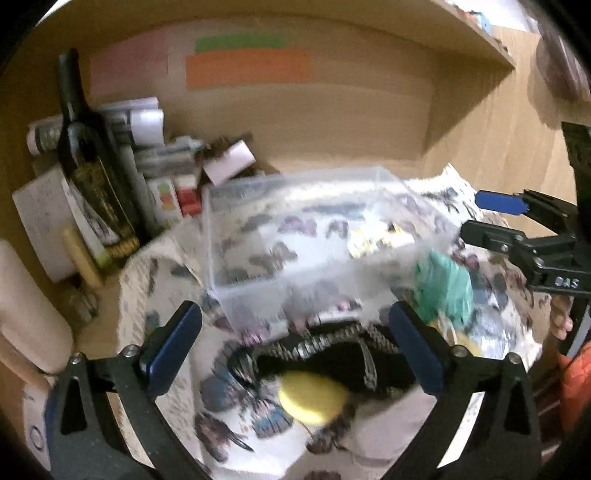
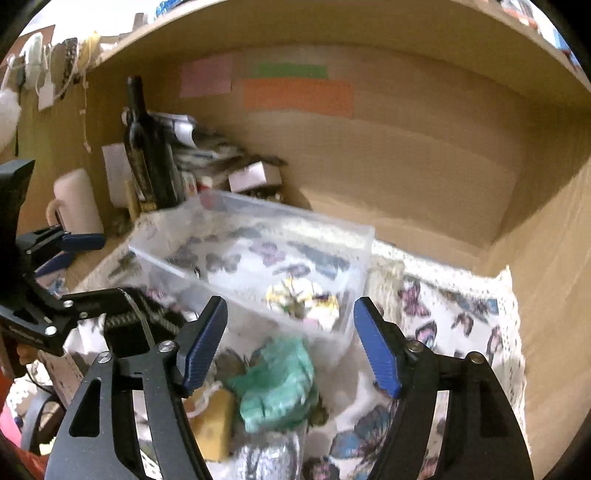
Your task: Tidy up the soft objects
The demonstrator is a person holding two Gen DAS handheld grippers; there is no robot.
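Note:
A clear plastic box (image 1: 295, 236) stands on a butterfly-print cloth (image 1: 177, 280); it also shows in the right wrist view (image 2: 258, 266), with a small yellow-and-white item (image 2: 303, 299) inside. My left gripper (image 1: 295, 347) is open above a round yellow soft thing (image 1: 310, 397) lying on a black item with a patterned strap (image 1: 332, 354). My right gripper (image 2: 291, 350) is open above a crumpled green soft thing (image 2: 277, 384), next to a yellow sponge-like piece (image 2: 214, 417). The green thing (image 1: 443, 288) and the right gripper (image 1: 491, 221) also show in the left wrist view.
A dark wine bottle (image 1: 88, 166), papers and small boxes (image 1: 170, 173) crowd the back left of the wooden alcove. A shelf (image 1: 461, 33) runs overhead. A cream mug (image 2: 77, 203) stands at the left. Coloured notes (image 2: 299, 96) stick on the back wall.

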